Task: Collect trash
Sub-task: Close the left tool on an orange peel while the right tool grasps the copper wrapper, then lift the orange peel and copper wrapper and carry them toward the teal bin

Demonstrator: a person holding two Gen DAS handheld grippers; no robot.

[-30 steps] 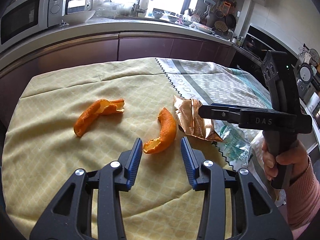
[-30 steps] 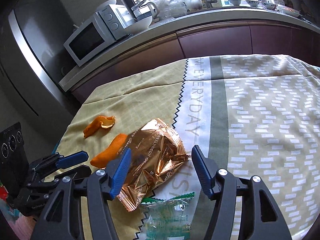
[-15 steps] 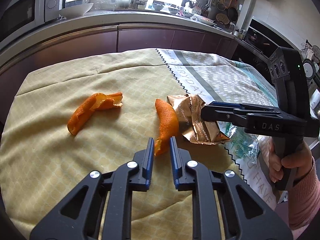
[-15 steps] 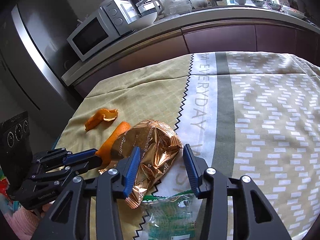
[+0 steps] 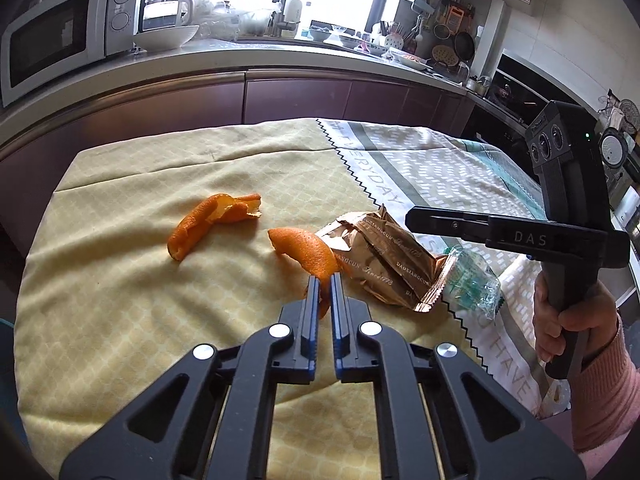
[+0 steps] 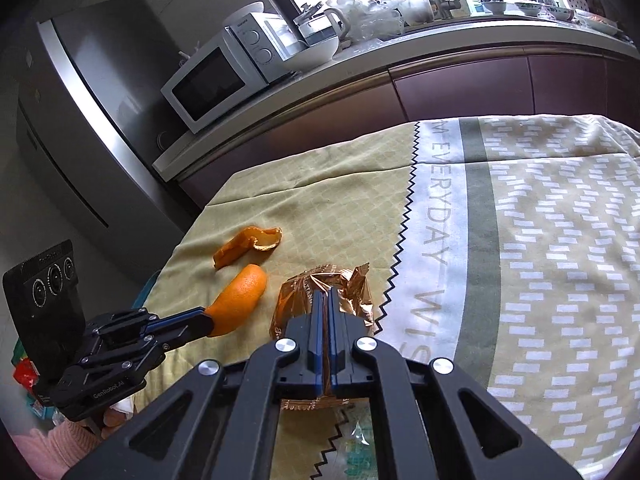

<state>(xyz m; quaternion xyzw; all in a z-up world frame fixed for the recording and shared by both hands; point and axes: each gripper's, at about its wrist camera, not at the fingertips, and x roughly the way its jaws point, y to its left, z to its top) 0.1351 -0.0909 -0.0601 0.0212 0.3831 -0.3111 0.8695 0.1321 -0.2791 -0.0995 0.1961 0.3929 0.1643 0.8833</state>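
Orange peel (image 5: 306,250) pinched by left gripper (image 5: 325,280); foil wrapper (image 6: 320,292) by right gripper (image 6: 325,296).

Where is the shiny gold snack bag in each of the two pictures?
Left wrist view: the gold snack bag lies right of centre on the tablecloth, just right of the orange peel pinched in the left gripper.
Right wrist view: the bag sits low in the middle, clamped in the right gripper.
Shared landmark: the black zigzag line on the cloth, beside the bag in both.
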